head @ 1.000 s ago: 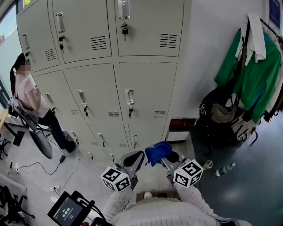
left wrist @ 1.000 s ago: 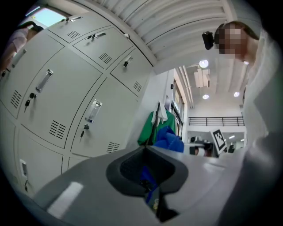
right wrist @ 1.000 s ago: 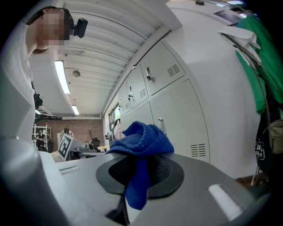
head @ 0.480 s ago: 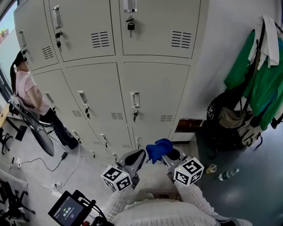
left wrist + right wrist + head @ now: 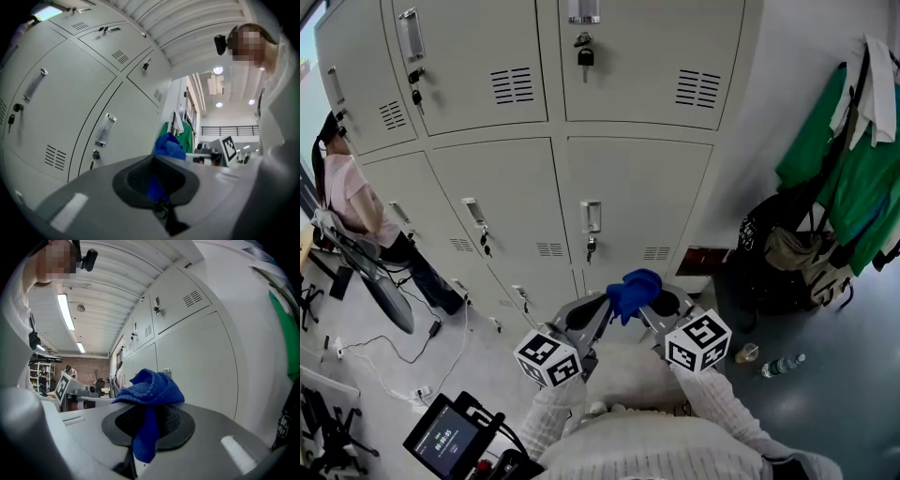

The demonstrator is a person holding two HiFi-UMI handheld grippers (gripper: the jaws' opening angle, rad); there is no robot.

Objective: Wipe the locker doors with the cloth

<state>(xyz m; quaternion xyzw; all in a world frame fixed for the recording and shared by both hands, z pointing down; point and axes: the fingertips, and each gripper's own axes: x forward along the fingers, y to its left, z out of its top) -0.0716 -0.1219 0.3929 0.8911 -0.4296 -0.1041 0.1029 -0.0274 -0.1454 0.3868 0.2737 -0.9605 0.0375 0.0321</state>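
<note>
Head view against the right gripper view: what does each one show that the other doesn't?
Only the head view shows the bottle on the floor and the small screen. Only the right gripper view shows the ceiling light and the right hand-held gripper shut on the blue cloth. Both show the cloth and the grey locker doors.

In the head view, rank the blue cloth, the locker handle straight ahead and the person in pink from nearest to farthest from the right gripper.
1. blue cloth, held in the right gripper.
2. locker handle, straight ahead.
3. person in pink, far to the left.
</note>
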